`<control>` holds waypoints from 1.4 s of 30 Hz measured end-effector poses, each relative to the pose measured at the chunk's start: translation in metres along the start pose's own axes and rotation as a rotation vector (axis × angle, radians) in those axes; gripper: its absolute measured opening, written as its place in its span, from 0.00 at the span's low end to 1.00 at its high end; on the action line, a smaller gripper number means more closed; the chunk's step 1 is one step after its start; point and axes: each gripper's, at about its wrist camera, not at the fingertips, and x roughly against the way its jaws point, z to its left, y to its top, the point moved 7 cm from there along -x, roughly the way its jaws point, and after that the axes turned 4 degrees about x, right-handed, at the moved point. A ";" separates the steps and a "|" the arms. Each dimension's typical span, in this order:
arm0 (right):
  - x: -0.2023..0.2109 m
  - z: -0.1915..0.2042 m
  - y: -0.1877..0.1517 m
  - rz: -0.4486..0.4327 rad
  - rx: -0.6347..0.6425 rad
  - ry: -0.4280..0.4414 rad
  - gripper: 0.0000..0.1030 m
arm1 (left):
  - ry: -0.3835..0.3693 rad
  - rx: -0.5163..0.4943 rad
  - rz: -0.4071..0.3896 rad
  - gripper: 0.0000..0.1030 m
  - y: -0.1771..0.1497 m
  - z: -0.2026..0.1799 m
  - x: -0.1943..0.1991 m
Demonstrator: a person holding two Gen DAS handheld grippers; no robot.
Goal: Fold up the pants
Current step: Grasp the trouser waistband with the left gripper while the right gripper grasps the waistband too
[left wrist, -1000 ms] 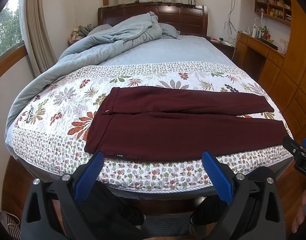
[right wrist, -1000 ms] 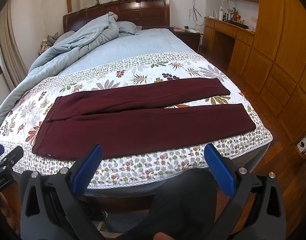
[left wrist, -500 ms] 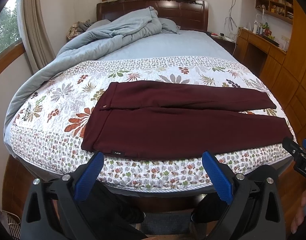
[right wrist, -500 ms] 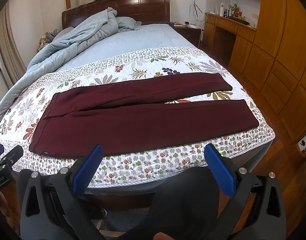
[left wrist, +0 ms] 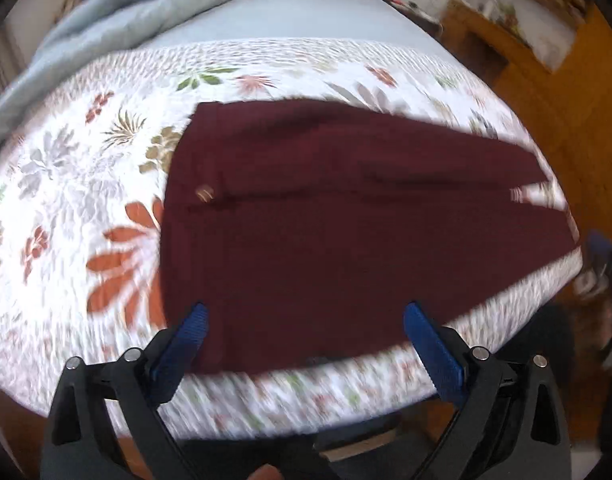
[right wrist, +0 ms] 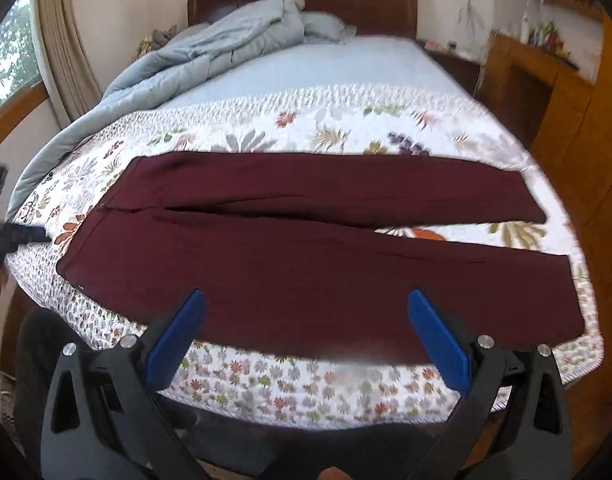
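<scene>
Dark maroon pants (right wrist: 306,248) lie flat across the foot of the bed, waistband at the left, both legs spread to the right with a gap between them. In the blurred left wrist view the pants (left wrist: 326,220) fill the middle. My left gripper (left wrist: 306,320) is open and empty, above the pants' near edge by the waistband end. My right gripper (right wrist: 306,312) is open and empty, over the near leg's front edge. The left gripper also shows at the left edge of the right wrist view (right wrist: 10,236).
The pants rest on a white floral quilt (right wrist: 306,120) over a blue sheet. A rumpled blue duvet (right wrist: 210,56) lies at the back left before the dark headboard (right wrist: 366,4). Wooden cabinets (right wrist: 566,120) and a desk stand to the right.
Both grippers have moved forward toward the bed and pants, which now look larger. The left view has swung and blurred with fast motion. Both stay open.
</scene>
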 end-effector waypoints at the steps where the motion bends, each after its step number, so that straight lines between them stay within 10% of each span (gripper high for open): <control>1: -0.008 -0.002 0.002 0.017 -0.013 0.032 0.98 | -0.054 0.048 0.013 0.96 0.021 0.018 -0.007; 14: -0.096 -0.070 0.038 0.184 -0.195 0.292 0.98 | -0.170 0.188 0.064 0.96 0.208 0.143 -0.150; 23: -0.111 -0.137 0.068 0.194 -0.267 0.419 0.98 | -0.326 -0.002 0.127 0.94 0.221 0.125 -0.180; 28: -0.107 -0.211 0.102 0.187 -0.322 0.459 0.98 | -0.291 -0.094 0.214 0.80 0.212 0.110 -0.190; 38: -0.136 -0.390 0.126 0.230 -0.412 0.244 0.98 | -0.199 -0.043 0.197 0.45 0.212 0.121 -0.195; 42: -0.166 -0.419 0.111 0.307 -0.387 0.184 0.98 | -0.201 -0.009 0.203 0.64 0.214 0.123 -0.197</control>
